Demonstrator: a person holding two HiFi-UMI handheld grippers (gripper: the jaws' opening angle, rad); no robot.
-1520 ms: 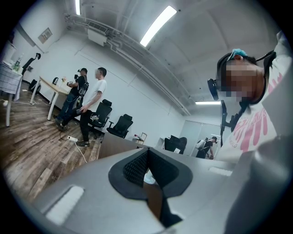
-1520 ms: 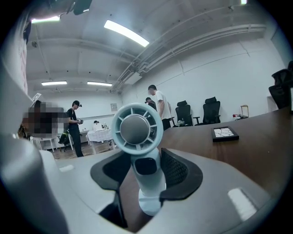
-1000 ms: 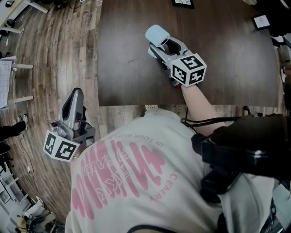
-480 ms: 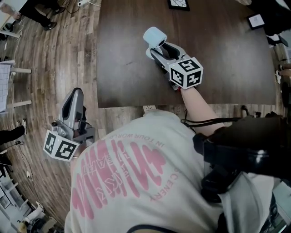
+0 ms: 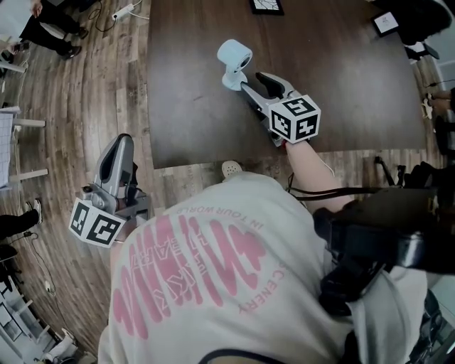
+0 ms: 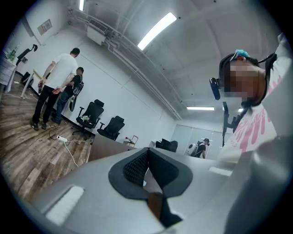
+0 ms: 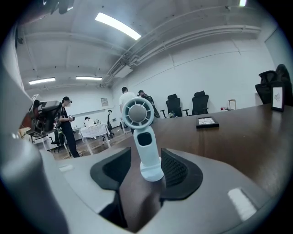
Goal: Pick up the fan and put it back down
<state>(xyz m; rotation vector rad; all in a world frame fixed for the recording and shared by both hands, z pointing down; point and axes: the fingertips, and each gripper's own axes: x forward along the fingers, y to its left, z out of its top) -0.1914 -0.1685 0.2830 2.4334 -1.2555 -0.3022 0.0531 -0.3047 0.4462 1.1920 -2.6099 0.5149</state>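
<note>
A small pale-blue hand fan (image 5: 234, 60) stands upright on the dark brown table (image 5: 192, 114). In the right gripper view the fan (image 7: 145, 141) has its round head up and its foot set between the two black pads. The foot sits close by the right-hand pad (image 7: 177, 171), and a gap shows at the left. My right gripper (image 5: 252, 80) points at the fan from the near side, and its jaws are closing, with the pads not pressing on it. My left gripper (image 5: 119, 146) hangs over the wooden floor left of the table. It is shut and holds nothing (image 6: 146, 165).
Two framed cards (image 5: 266, 6) (image 5: 387, 23) lie at the table's far end. The table's near edge (image 5: 213, 161) runs just in front of my body. A power strip (image 5: 122, 12) lies on the floor at upper left. People (image 6: 57, 87) and office chairs (image 6: 94, 116) stand further off.
My right gripper has drawn back toward me, so the fan now stands at its tips rather than deep between the jaws. The left gripper has stayed where it was.
</note>
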